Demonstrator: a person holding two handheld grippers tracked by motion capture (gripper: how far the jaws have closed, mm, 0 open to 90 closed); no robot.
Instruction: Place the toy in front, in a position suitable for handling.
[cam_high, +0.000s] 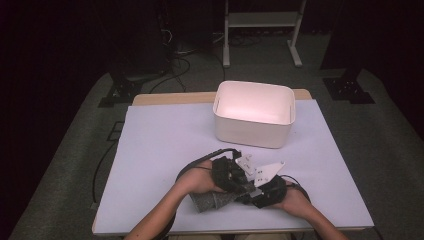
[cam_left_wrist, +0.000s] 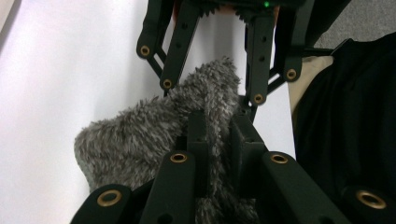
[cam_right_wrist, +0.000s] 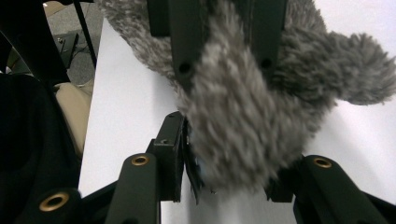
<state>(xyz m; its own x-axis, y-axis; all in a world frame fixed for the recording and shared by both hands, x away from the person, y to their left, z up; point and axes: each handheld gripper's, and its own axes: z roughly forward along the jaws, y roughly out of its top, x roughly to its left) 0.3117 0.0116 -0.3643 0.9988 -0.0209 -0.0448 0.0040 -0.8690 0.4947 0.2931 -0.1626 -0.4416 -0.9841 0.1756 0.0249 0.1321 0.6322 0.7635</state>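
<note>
You're pinching the grey fuzzy cloth (cam_high: 212, 200) with both grippers, left gripper (cam_left_wrist: 219, 135) clamping one fold, right gripper (cam_right_wrist: 224, 154) gripping a thick wad, cloth lying at the near edge of the table (cam_high: 165, 145).

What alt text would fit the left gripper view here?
The left gripper pinches a fold of grey fuzzy fabric between its black jaws, above a white table surface. The right gripper reaches in from the top of the frame and grips the same fabric.

High view overlooks the table (cam_high: 150, 150); both gripper views closely share the fuzzy cloth (cam_left_wrist: 140, 140).
</note>
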